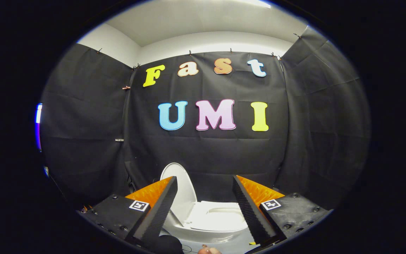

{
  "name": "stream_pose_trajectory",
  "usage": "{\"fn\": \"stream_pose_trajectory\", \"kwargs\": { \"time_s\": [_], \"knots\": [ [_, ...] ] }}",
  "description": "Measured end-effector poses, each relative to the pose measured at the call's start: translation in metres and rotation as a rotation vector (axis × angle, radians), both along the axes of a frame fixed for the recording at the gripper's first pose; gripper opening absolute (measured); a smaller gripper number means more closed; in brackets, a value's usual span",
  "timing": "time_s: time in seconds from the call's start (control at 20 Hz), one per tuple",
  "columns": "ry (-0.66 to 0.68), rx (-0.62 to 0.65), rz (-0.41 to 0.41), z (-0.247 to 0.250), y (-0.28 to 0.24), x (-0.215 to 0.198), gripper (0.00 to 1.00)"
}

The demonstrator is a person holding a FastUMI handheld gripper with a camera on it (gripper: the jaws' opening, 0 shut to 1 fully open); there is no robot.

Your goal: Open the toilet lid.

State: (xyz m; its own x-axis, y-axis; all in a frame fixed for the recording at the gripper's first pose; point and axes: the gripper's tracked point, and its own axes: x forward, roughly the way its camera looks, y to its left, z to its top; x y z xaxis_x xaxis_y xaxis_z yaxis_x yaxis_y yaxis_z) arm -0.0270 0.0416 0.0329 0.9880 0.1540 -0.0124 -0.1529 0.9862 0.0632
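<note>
My gripper [204, 197] hangs with its jaws wide apart, nothing between the fingers but air. Looking out through that gap, the toilet [217, 225] sits just beyond and a little below my tips. And here's the thing: the lid [183, 192] stands raised, tilted up on its hinge toward the left side of the bowl, part of it tucked behind my left finger. The seat [224, 217] lies flat under it, ring fully showing.

So I judge the job close to done, or done. What counts now is whether the lid will rest on its own. It looks past the balance point, leaning back toward the black cloth wall [206, 155], though I can't tell if it touches anything behind.

If it needs a last nudge, I'd bring one finger against the lid's inner face near the top edge and push gently, no clamping. Otherwise, back straight out, jaws held apart, keeping my left finger off the lid's rim so I don't drag it down.
</note>
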Motion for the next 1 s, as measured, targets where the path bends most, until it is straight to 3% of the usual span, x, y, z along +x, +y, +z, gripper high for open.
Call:
{"fn": "stream_pose_trajectory", "kwargs": {
  "time_s": [1.0],
  "knots": [
    [-0.002, -0.009, -0.001, -0.0029, 0.0041, 0.0003, 0.99]
  ]
}}
